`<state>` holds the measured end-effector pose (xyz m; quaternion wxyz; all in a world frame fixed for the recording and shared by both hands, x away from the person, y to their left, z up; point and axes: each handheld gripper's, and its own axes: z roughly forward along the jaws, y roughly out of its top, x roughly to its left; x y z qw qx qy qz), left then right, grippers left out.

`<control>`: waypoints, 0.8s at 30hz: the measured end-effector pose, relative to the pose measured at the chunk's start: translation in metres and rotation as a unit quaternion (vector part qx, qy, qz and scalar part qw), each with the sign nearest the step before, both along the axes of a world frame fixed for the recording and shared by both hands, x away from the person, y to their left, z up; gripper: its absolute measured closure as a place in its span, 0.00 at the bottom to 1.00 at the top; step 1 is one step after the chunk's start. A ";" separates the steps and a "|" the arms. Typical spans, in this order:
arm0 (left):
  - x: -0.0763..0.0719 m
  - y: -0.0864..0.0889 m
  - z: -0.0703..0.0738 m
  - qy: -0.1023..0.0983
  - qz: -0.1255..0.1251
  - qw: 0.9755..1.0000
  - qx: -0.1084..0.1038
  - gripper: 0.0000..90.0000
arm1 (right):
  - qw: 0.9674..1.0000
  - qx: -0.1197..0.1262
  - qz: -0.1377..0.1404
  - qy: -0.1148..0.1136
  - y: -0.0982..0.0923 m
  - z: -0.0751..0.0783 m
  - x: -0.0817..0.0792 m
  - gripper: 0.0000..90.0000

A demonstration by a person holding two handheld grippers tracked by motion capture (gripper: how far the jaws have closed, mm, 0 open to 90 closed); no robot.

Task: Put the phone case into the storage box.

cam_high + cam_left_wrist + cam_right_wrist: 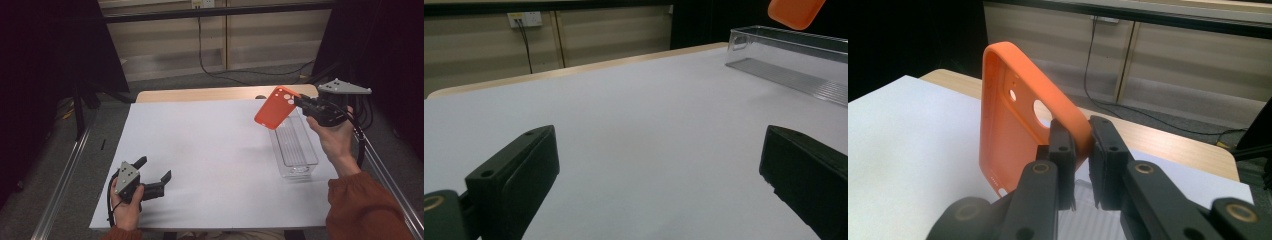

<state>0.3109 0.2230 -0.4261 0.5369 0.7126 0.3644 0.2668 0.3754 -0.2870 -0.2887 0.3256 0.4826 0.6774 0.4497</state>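
Nearest the person's side of the table, the left gripper [157, 169] lies low on the white sheet covering the tabletop [210, 150], gripped by the left hand [127, 205] near the front left corner; its jaws stand wide apart with nothing between them, and the left gripper view shows bare white surface in the gap between the two black fingers [519, 175]. Farther along on the right side, a clear, long rectangular plastic tray [295, 145] rests on the sheet, running lengthwise away from the person, its far end close to the strip of light wooden table edge [200, 93] left uncovered beyond the sheet. Above the far end of that tray, the right gripper [299, 101] is held up off the table by the right hand [334, 132], whose wrist ends in a rust-orange sleeve [365, 207]. Its jaws are clamped on an orange, soft-looking phone case with round camera cut-outs [276, 107]. In the right gripper view the two black fingers [1062, 150] pinch the raised side rim of the case [1018, 125] near the camera-hole end, one finger inside the shell and the other outside it, so that most of the case stands out beyond and to the left of the fingertips, tilted with its hollow inner face in sight. The case hangs in the air, touching neither tray nor sheet. Beyond the table lie a grey floor and a black cable [210, 55].
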 end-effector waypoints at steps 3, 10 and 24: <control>0.000 0.000 0.000 0.001 0.003 1.000 -0.004 0.03 | 1.000 -0.003 0.001 -0.002 -0.005 0.001 0.004 0.90; 0.001 0.003 0.001 0.001 0.006 1.000 -0.005 0.03 | 1.000 -0.018 -0.006 -0.002 -0.015 0.005 0.014 0.90; 0.000 0.010 0.003 -0.006 0.012 1.000 -0.007 0.03 | 0.999 -0.049 -0.019 -0.008 -0.035 0.002 0.033 0.90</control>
